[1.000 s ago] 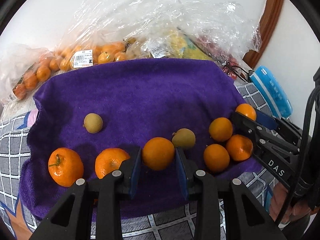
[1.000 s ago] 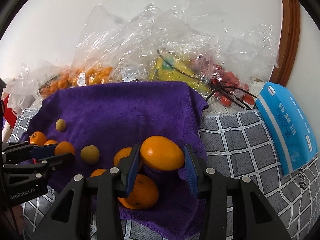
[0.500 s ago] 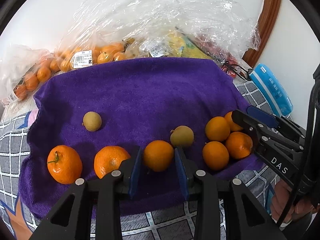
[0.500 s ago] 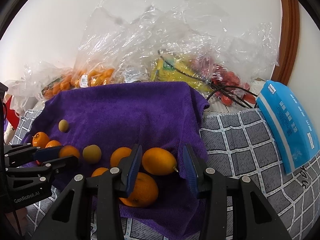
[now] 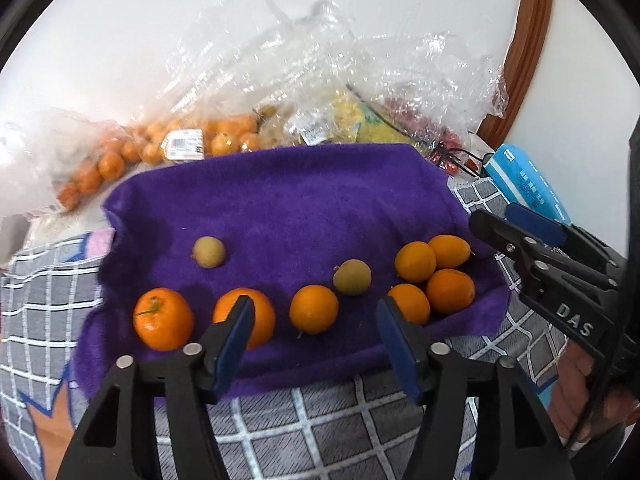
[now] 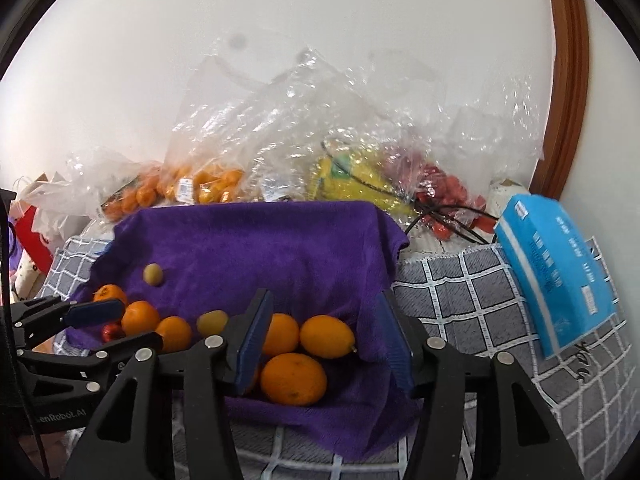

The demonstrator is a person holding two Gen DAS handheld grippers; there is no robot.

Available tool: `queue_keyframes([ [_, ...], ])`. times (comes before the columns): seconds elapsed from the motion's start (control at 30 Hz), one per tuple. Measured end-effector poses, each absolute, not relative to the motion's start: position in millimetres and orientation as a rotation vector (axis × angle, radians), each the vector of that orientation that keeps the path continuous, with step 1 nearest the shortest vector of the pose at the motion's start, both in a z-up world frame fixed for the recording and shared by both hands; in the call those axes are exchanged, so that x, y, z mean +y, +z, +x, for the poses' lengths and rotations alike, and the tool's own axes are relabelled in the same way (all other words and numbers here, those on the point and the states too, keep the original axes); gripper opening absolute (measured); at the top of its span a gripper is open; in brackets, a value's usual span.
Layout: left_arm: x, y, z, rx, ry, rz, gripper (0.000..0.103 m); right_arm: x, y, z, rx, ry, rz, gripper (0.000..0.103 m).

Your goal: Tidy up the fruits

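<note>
Plastic bags (image 5: 320,92), apparently of fruit, behind purple towel (image 5: 280,200).

Even, bright room light; glare flecks your far plastic bags (image 5: 360,80); slight motion blur, fisheye corners black.

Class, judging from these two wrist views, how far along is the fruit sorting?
Done: three oranges lined up on the purple towel, four clustered at its right. In hand: nothing; left gripper and right gripper have just opened, empty. Left: two greenish fruits lie apart.
</note>
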State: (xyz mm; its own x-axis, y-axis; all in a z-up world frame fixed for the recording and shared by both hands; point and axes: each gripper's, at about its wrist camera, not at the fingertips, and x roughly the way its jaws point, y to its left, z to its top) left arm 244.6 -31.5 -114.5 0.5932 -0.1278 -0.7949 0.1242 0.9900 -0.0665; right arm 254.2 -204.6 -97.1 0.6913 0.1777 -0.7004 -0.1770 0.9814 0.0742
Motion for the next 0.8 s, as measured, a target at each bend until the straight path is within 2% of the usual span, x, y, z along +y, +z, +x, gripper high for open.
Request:
queue_keyframes([
  [0.07, -29, -108, 236, 0.916, -0.126, -0.005, 0.065, -202, -85, 240, 0.78, 0.186, -0.003, 0.058],
  [0.5, -15, -51, 134, 0.774, -0.083, 0.009, 0.085, -208, -23, 132, 0.78, 0.091, 0.035, 0.061],
  [0.67, -8, -35, 93, 0.727, -0.061, 0.0, 0.087, -216, -11, 91, 0.741, 0.066, 0.038, 0.088],
  [0.8, -1, -24, 63, 0.687, -0.053, -0.014, 0.087, -215, -4, 60, 0.706, 0.083, 0.02, 0.098],
])
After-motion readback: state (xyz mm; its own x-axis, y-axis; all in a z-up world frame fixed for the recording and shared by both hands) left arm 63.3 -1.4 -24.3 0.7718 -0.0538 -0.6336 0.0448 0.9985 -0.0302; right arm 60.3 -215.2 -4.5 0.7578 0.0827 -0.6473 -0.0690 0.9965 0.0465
